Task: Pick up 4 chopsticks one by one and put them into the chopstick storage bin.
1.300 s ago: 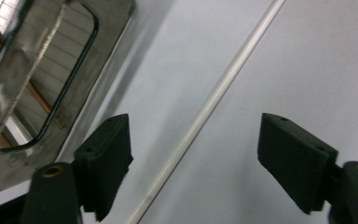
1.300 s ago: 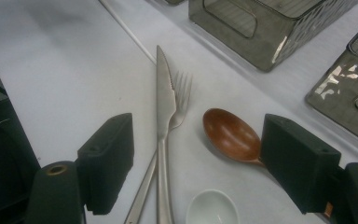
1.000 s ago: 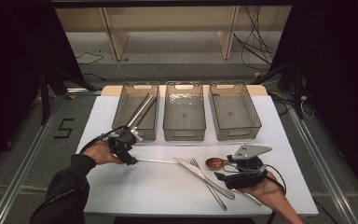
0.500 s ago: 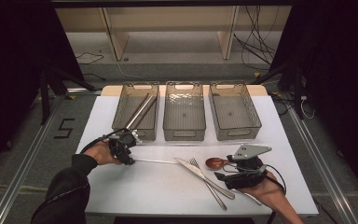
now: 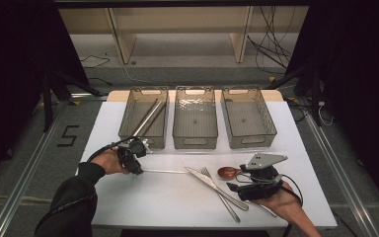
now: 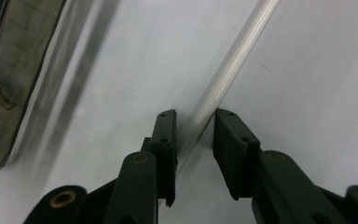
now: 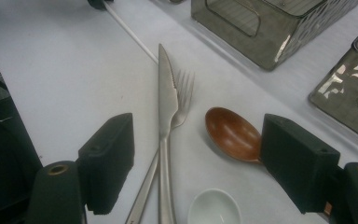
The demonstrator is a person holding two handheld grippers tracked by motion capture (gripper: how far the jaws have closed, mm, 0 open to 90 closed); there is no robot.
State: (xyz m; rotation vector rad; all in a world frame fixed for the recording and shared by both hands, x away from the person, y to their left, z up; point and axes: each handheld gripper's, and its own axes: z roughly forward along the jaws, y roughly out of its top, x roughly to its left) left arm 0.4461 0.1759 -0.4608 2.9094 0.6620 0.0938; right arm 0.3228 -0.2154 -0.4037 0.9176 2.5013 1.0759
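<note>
White table [image 5: 143,197] is flanked by dark floor, with three bins [image 5: 195,118] lined up at the far edge. Left gripper [image 5: 134,159] has just been closing; the chopstick [image 6: 223,79] lies flat between its jaws near the left bin, one pad touching it, the other just clear. Right gripper [image 5: 250,187] is held with jaws wide apart over knife [image 7: 166,107], fork [image 7: 181,100] and spoon [image 7: 230,134], nothing gripped.
</note>
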